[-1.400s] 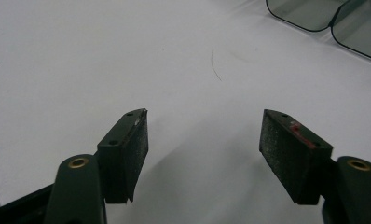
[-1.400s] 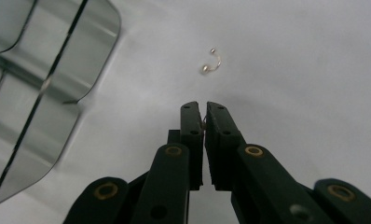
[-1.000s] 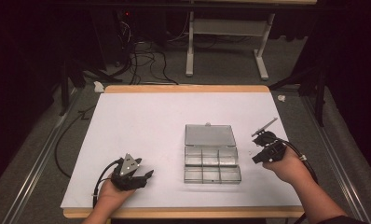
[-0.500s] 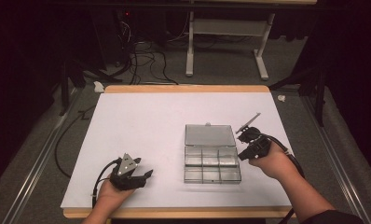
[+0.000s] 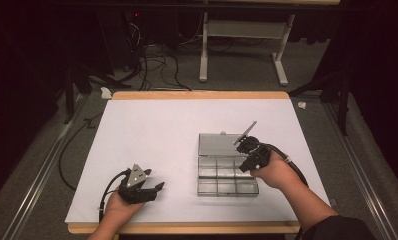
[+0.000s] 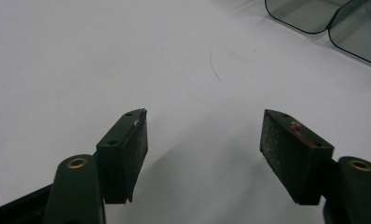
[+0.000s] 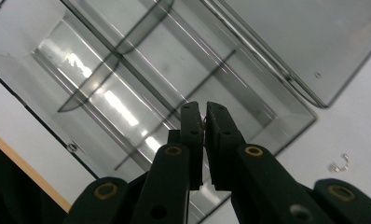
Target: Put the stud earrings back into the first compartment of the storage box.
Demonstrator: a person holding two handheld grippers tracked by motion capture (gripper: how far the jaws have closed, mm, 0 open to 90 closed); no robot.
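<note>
A: Where is the box?

B: The clear plastic box (image 5: 227,176) lies on the white surface (image 5: 162,135), right of centre and toward the near edge, lid (image 5: 219,143) flat open on the far side. It has 6 compartments, in 2 rows of 3.

A: And the right gripper?

B: The right gripper (image 5: 246,148) hangs over the box's right end, held in the right hand (image 5: 272,170). In the right gripper view its jaws stand almost together, a thin gap left, with a tiny orange-brown speck between the tips (image 7: 203,124); I cannot tell what it is. They point down at a compartment by the divider walls.

A: Anything beside the box?

B: A small metal bit (image 7: 340,164) lies on the surface just off the box's corner, too small to name.

A: The left one?

B: The left gripper (image 5: 157,188) rests low near the front edge, well apart from the box, in the left hand (image 5: 119,205). Its jaws are spread wide with nothing between them, bare surface beneath.
</note>
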